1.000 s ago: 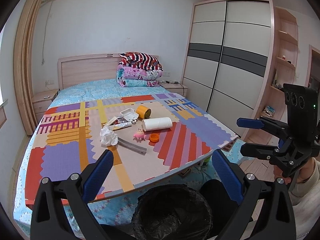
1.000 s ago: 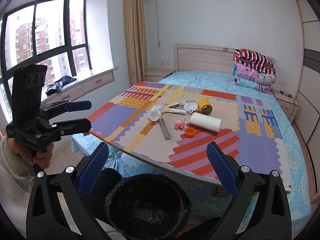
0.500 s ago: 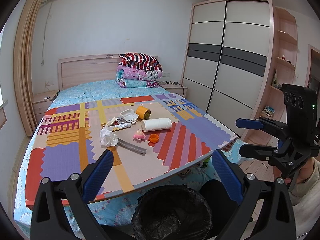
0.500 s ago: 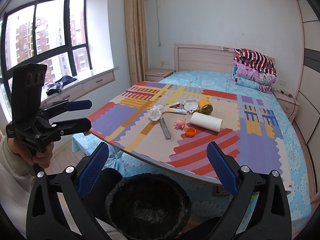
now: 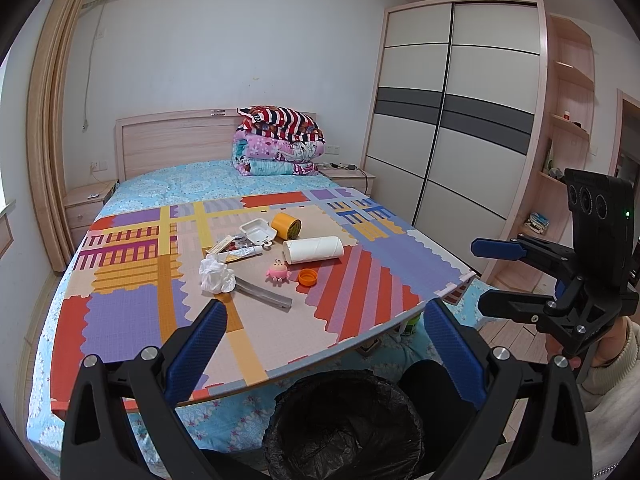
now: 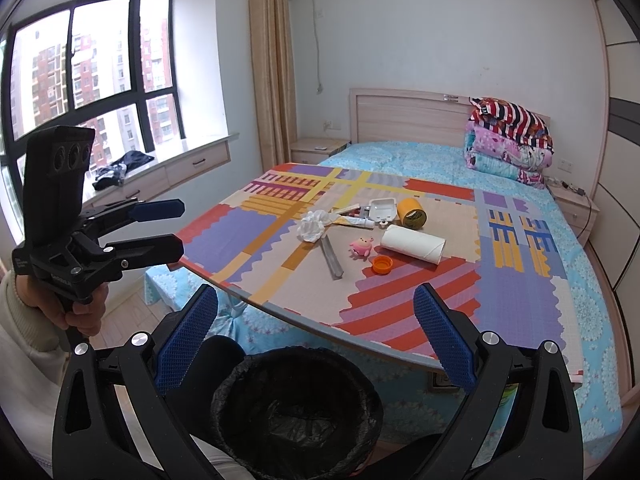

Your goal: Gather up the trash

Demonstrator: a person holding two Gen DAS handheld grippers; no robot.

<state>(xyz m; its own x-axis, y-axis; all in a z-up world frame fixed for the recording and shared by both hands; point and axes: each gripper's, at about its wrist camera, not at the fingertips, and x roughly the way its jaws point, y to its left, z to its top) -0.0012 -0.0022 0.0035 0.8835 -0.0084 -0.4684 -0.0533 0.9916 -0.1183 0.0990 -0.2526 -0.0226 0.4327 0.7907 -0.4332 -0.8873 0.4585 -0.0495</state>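
Little has moved since the earlier frames: both grippers hang back from the mat, nothing collected yet.

Left gripper (image 5: 325, 334) and right gripper (image 6: 316, 318) each stand wide open and empty, hovering above the black-lined trash bin (image 6: 296, 404) at the near edge of the foam mat (image 5: 132, 320). Trash lies mid-mat, well apart from both: crumpled tissue (image 5: 216, 276), paper roll (image 5: 313, 250), orange cap (image 5: 307, 278), tape roll (image 5: 286, 226), white tray (image 5: 258, 231), grey strip (image 5: 264, 295), pink toy (image 5: 277, 271). Judgement: the first pick is pending. The mat's near edge overhangs the bin; open mat surrounds the cluster, leaving free approach.
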